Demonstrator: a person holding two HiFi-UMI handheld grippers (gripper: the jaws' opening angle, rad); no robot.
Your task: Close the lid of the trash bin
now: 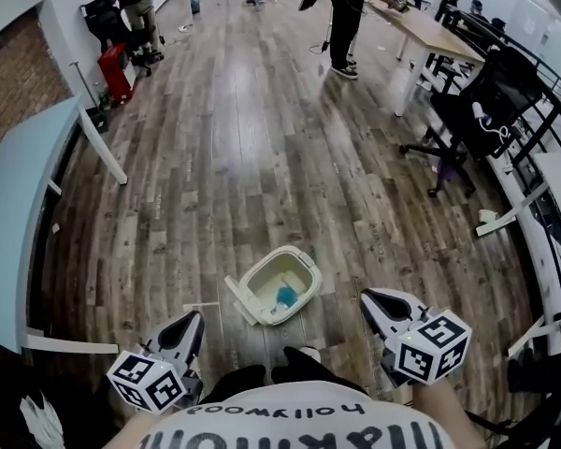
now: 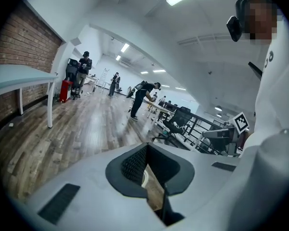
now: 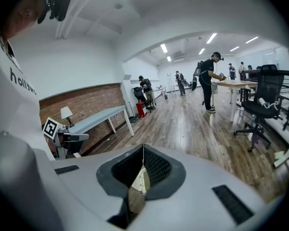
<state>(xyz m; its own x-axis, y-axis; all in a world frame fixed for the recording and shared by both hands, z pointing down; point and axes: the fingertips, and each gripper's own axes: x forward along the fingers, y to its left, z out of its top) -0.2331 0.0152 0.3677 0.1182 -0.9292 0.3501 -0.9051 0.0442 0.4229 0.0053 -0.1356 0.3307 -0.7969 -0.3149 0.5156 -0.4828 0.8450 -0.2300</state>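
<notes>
The cream trash bin (image 1: pixel 282 282) stands open on the wood floor just ahead of me, something blue (image 1: pixel 286 296) lying inside it. Its lid (image 1: pixel 237 302) hangs down flat at the bin's left side. My left gripper (image 1: pixel 191 322) is held low at the lower left, near my body and short of the bin, fingertips together with nothing between them. On the other side my right gripper (image 1: pixel 369 298) is also shut and empty, right of the bin. In each gripper view the jaws (image 2: pixel 145 149) (image 3: pixel 143 149) meet at the tip, a sliver of the bin (image 3: pixel 143 179) showing below.
A light-blue table (image 1: pixel 19 204) runs along the left wall. A black office chair (image 1: pixel 477 110) and a wooden desk (image 1: pixel 430 34) stand at the right by a railing. Several people (image 1: pixel 346 17) stand far back. A red object (image 1: pixel 115 71) sits at the far left.
</notes>
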